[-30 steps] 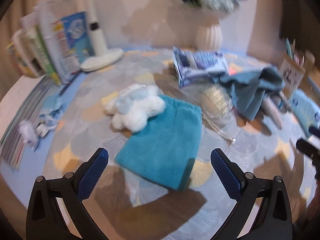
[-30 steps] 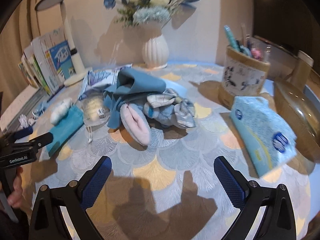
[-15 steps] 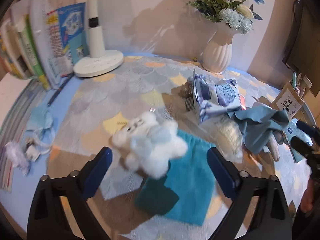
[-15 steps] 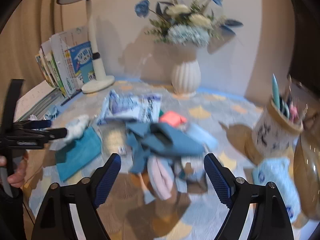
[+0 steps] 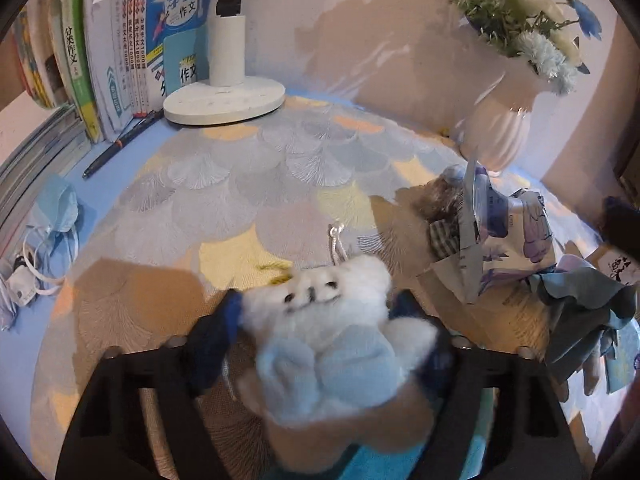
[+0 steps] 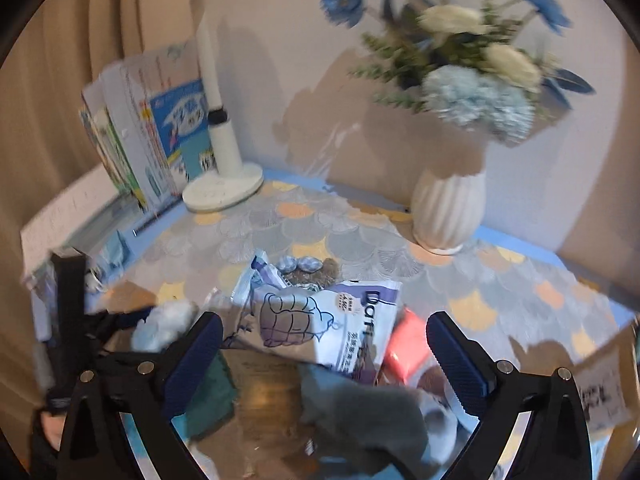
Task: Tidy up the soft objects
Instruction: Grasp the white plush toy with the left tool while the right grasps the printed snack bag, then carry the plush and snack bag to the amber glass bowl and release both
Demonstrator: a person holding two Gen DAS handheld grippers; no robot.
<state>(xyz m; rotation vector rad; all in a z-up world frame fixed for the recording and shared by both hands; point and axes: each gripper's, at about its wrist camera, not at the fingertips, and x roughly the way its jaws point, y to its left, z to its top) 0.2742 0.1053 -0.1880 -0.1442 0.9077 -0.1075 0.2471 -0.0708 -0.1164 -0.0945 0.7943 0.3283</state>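
Since the earlier frame left gripper (image 5: 316, 320) has reached the plush toy (image 5: 332, 336), jaws closing around its light, squashy body; right gripper (image 6: 324, 356) gapes empty.

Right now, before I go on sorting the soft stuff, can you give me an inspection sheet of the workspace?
Surface: patterned tablecloth, bare at the middle.
Job's things: white plush toy between the left fingers; teal towel beneath; grey-blue cloth pile.
Clutter: printed plastic bag, face mask, pen, pink item.
Grippers: left hand-held gripper closing, toy between its jaws; right hand-held gripper opening, nothing between.
Cables: white cords at the left edge.
Surroundings: books, lamp base, vase of flowers.
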